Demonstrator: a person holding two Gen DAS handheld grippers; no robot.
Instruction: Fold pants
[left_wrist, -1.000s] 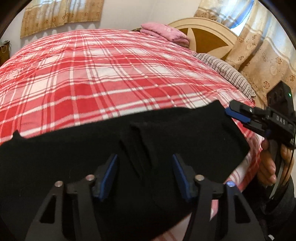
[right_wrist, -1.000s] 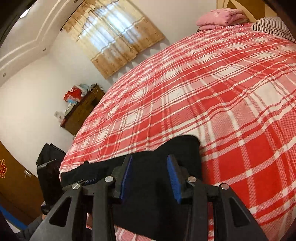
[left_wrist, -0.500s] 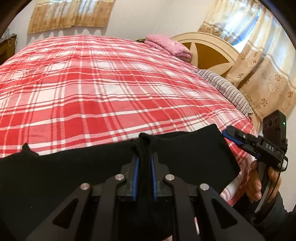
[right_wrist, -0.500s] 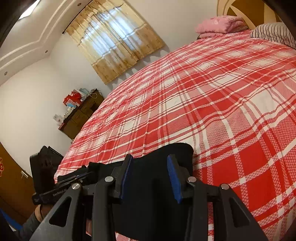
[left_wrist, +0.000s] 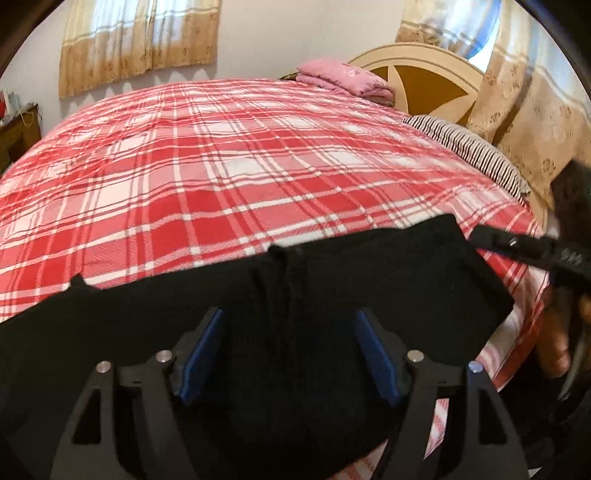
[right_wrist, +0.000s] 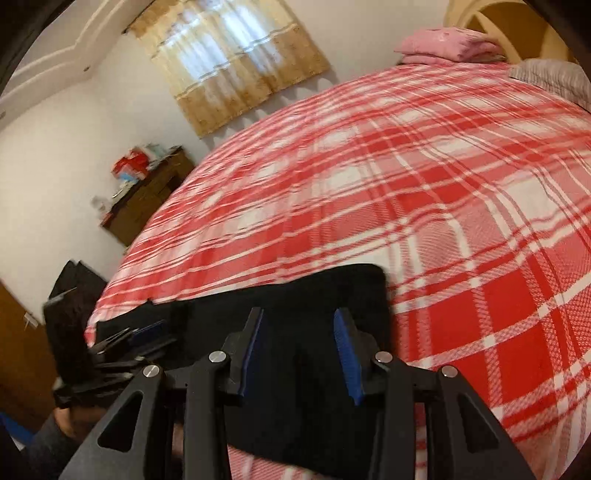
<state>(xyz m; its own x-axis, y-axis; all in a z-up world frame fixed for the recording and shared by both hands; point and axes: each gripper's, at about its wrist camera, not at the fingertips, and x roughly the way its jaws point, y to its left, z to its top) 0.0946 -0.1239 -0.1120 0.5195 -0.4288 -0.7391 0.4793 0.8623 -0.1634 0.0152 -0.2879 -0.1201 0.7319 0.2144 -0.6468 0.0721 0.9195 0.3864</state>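
Black pants (left_wrist: 332, 295) lie spread along the near edge of a bed (left_wrist: 229, 177) covered in a red-and-white plaid blanket, in a room with tan patterned curtains (left_wrist: 140, 40) at the window. At far left in the right wrist view, a dark wooden dresser (right_wrist: 147, 199) stands against the white wall beside the bed. The left claw (left_wrist: 288, 354) hangs over the middle of the garment with its blue pads (left_wrist: 201, 362) spread wide; its jaws have just been opening, and a raised ridge of the black cloth runs between them, with neither pad pressing on it. To its right, the right claw (right_wrist: 299, 354) is held over the pants' squared end, near the bed's right side, its blue-lined jaws partly apart and clamping nothing, the cloth lying flat beneath them. A hand (left_wrist: 557, 343) grips that claw's handle at the picture's right edge. Farther back on the bed, a folded pink blanket (left_wrist: 347, 77) and a striped pillow (left_wrist: 469, 151) rest near the cream and brown headboard (left_wrist: 424, 74).
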